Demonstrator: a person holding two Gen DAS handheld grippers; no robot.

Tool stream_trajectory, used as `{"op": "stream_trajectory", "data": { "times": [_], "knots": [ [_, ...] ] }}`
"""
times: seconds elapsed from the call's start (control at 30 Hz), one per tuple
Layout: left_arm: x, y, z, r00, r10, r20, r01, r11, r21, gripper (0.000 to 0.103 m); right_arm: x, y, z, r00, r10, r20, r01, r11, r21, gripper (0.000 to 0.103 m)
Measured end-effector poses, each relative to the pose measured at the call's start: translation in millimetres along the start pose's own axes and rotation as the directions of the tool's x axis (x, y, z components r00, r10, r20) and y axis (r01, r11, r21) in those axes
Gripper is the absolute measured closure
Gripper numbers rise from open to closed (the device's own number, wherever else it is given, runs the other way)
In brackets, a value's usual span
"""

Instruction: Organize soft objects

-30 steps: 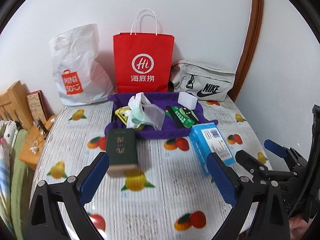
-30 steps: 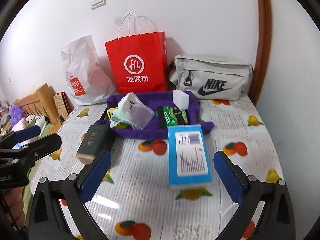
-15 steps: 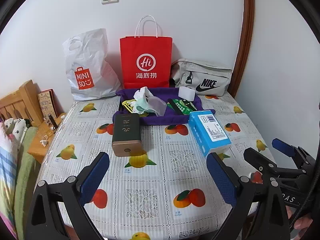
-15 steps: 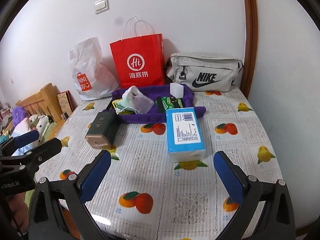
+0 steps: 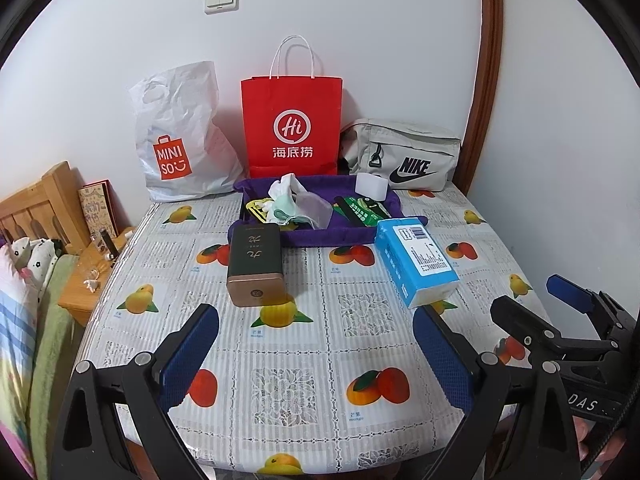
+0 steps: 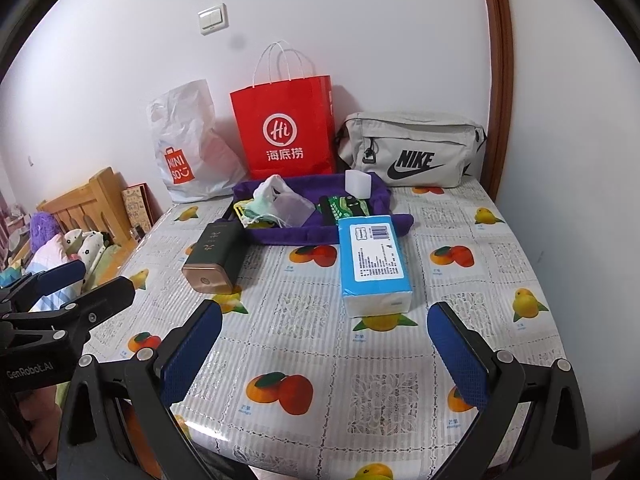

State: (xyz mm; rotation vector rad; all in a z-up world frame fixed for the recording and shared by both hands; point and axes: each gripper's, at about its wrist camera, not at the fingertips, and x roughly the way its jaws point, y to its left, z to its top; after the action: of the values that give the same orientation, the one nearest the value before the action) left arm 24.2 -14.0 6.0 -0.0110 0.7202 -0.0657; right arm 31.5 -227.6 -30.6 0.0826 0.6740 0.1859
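We hold the left gripper [image 5: 316,354] and right gripper [image 6: 324,350] spread wide, empty, short of the table edge. The tissue pack [image 6: 374,264] lies before the purple tray [image 6: 280,236], probably touching it. Next: advance and straddle the pack.

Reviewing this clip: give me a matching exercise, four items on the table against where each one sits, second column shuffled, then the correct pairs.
Items:
1. blue tissue pack
2. dark green tin
3. red paper bag
4. white block

Places:
A. upright against the wall, behind the purple tray
B. inside the tray, at its far right corner
C. lying on the tablecloth in front of the tray's left end
D. lying on the tablecloth in front of the tray's right end

Pairs: 1-D, 2-C, 3-A, 4-B
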Motion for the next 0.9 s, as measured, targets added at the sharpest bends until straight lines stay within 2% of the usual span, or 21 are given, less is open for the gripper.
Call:
{"op": "stream_trajectory", "data": {
  "times": [0.9],
  "knots": [
    [-3.7, 0.9, -1.9, 1.000, -0.002, 0.002, 0.002, 1.000, -0.001, 0.005, -6.2, 4.7, -2.1, 1.000, 0.000, 0.008, 0.000, 1.000, -0.013, 0.002]
  ]
}}
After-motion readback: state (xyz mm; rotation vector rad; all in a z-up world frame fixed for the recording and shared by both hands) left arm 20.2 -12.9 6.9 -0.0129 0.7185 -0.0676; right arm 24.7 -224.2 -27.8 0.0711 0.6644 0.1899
